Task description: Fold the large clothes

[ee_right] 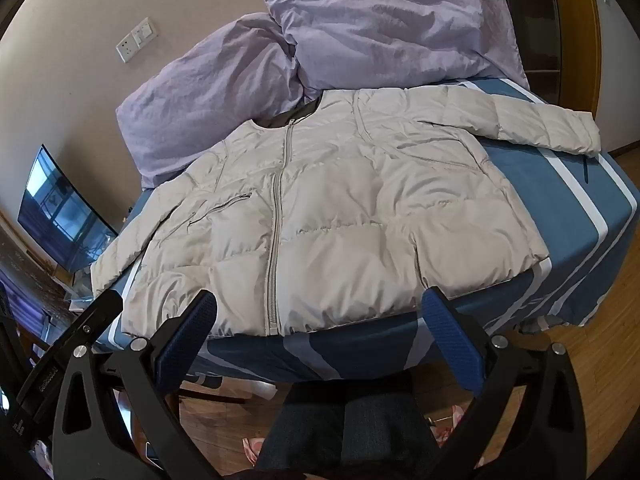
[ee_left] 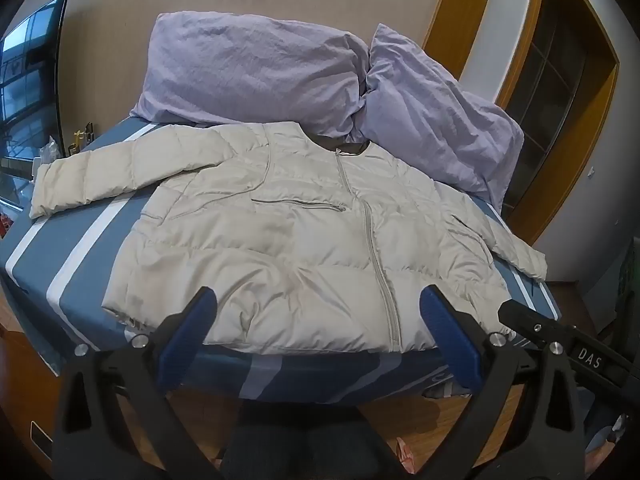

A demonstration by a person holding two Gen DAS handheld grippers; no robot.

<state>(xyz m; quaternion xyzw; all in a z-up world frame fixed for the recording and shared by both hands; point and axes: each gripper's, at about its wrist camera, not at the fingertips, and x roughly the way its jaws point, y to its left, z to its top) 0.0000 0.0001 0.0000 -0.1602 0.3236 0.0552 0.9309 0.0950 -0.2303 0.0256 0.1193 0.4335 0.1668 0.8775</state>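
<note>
Pale beige quilted puffer jacket (ee_left: 288,240) lies flat, zipped, front up, on the bed with blue white-striped sheet (ee_left: 60,248). Collar toward two lilac pillows (ee_left: 256,72) at the wall; hem at the near bed edge, so the long axis runs away from both tools. Sleeves spread sideways: one toward the bed's left edge, the other trailing over the right.

Left gripper (ee_left: 318,328) hovers just short of the hem, jaws wide apart, nothing between them. Right gripper (ee_right: 320,332) likewise, jaws spread, empty.

Judgement: each gripper is nearer its own sleeve; folding sleeves inward comes first. Little spare bed beside the sleeves; the pillows crowd the collar.
</note>
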